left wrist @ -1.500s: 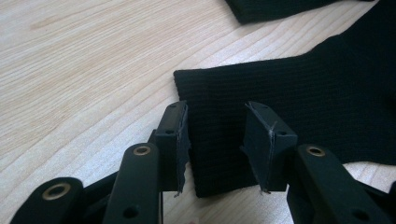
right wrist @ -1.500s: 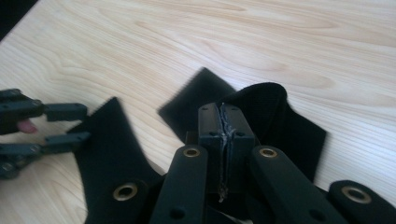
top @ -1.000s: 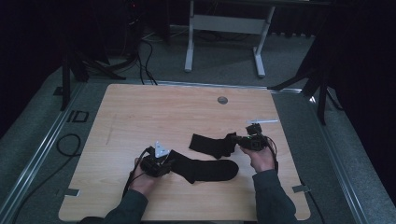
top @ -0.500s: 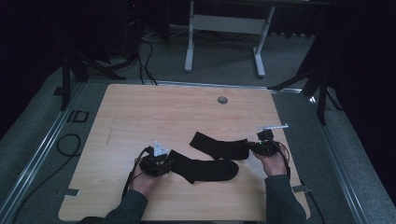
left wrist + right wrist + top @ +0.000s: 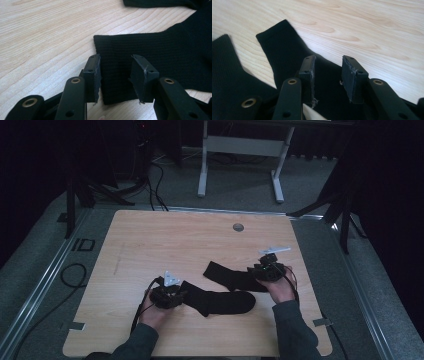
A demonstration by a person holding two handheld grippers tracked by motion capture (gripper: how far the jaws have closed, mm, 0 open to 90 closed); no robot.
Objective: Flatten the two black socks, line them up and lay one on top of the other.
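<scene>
So far nothing is grasped: your left gripper (image 5: 116, 80) gapes over the near sock (image 5: 220, 301), your right gripper (image 5: 328, 80) gapes over the far sock (image 5: 230, 277). Both socks lie overlapping on the counter (image 5: 150, 245); pairing seems undone.

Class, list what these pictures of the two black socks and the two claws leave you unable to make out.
- High view: left claw and right claw too small and dark to tell whether open.
- Left gripper view: near sock cut off by right edge; toe unseen.
- Right gripper view: far sock partly hidden behind the jaws.
</scene>
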